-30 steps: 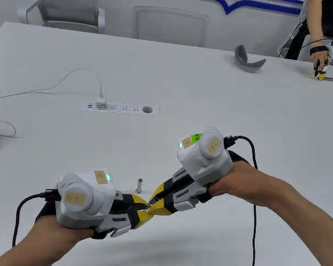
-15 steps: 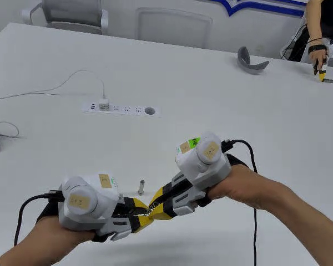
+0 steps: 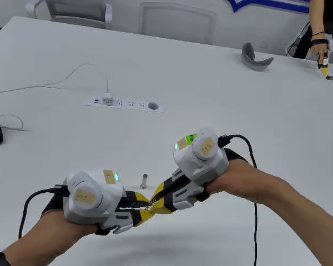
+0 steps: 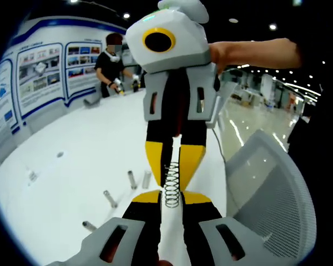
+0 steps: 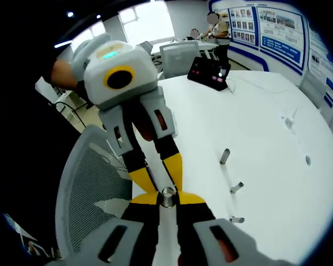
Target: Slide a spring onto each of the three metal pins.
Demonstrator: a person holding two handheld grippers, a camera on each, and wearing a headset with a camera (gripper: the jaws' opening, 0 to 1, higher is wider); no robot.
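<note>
Left gripper (image 4: 165, 199) fingers (image 4: 145, 198) pinched on the lower end of a spring (image 4: 172, 185). The right gripper (image 4: 174, 176) comes in nose-down from the top, its yellow fingers (image 4: 157, 160) closed on the spring's upper end. Left of them on the white counter (image 4: 61, 183): two metal pins (image 4: 132, 179) upright side by side, two more (image 4: 109, 198) nearer, tilted or lying; grey mesh chair back (image 4: 272, 188) off the counter's right edge.
</note>
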